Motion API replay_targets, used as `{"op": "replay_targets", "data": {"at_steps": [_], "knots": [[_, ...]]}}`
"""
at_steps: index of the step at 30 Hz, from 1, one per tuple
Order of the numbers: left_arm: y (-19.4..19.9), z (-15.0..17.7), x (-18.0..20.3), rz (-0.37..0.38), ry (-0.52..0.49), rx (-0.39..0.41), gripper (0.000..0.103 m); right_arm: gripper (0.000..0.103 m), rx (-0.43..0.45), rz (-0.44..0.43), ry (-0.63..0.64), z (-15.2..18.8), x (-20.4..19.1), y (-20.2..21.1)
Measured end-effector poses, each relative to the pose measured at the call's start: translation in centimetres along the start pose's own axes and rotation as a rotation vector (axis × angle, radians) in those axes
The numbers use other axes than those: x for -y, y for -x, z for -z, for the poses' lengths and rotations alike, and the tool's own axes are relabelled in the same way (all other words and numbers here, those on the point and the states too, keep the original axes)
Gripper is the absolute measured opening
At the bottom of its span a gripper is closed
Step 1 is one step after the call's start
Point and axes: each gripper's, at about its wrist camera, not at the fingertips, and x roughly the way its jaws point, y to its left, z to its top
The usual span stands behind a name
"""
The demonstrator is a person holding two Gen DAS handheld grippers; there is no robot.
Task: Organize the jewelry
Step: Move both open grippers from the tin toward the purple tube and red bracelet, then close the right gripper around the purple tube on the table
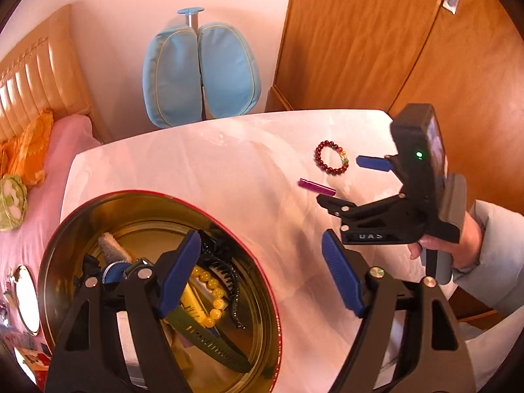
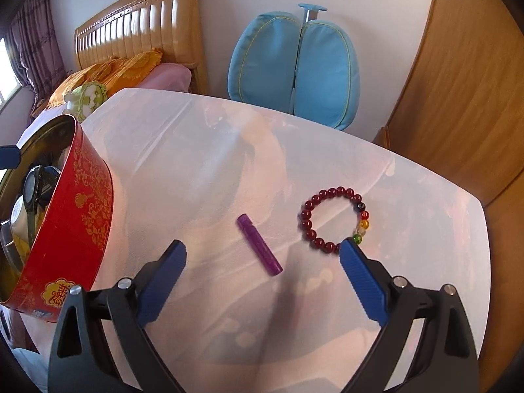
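A round red tin (image 1: 271, 294) (image 2: 82, 203) stands on the white table's left side; it holds a yellow bead bracelet (image 1: 214, 294), a black comb, a green strap and a watch (image 2: 32, 190). My left gripper (image 1: 262, 275) hangs open over the tin's right rim, nothing between its blue pads. A purple tube (image 2: 260, 245) (image 1: 316, 187) and a dark red bead bracelet (image 2: 334, 219) (image 1: 331, 158) lie on the table. My right gripper (image 2: 262, 252) (image 1: 347, 183) is open, low over the purple tube, and its right fingertip overlaps the bracelet's near edge.
A blue padded chair back (image 2: 294, 65) stands behind the table (image 2: 196, 150). A wooden wardrobe (image 2: 475, 82) is on the right, a bed with pink and orange bedding (image 1: 49, 150) on the left. A hand and grey sleeve (image 1: 484, 245) hold the right gripper.
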Motion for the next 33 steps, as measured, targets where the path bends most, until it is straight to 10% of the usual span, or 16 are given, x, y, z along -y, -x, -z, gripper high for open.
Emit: {"op": "replay_targets", "data": {"at_steps": [11, 15, 33], "knots": [[-1.9, -1.1, 1.9, -0.029, -0.039, -0.070, 0.075, 0.055, -0.056, -0.051, 0.079, 0.6, 0.0, -4.0], [-2.2, -1.4, 1.6, -0.026, -0.034, -0.075, 0.075, 0.011, -0.054, -0.093, 0.072, 1.2, 0.0, -3.3], [0.0, 1.5, -3.1, 0.037, -0.031, -0.004, 0.075, 0.011, 0.087, -0.101, -0.041, -0.9, -5.0, 8.6]]}}
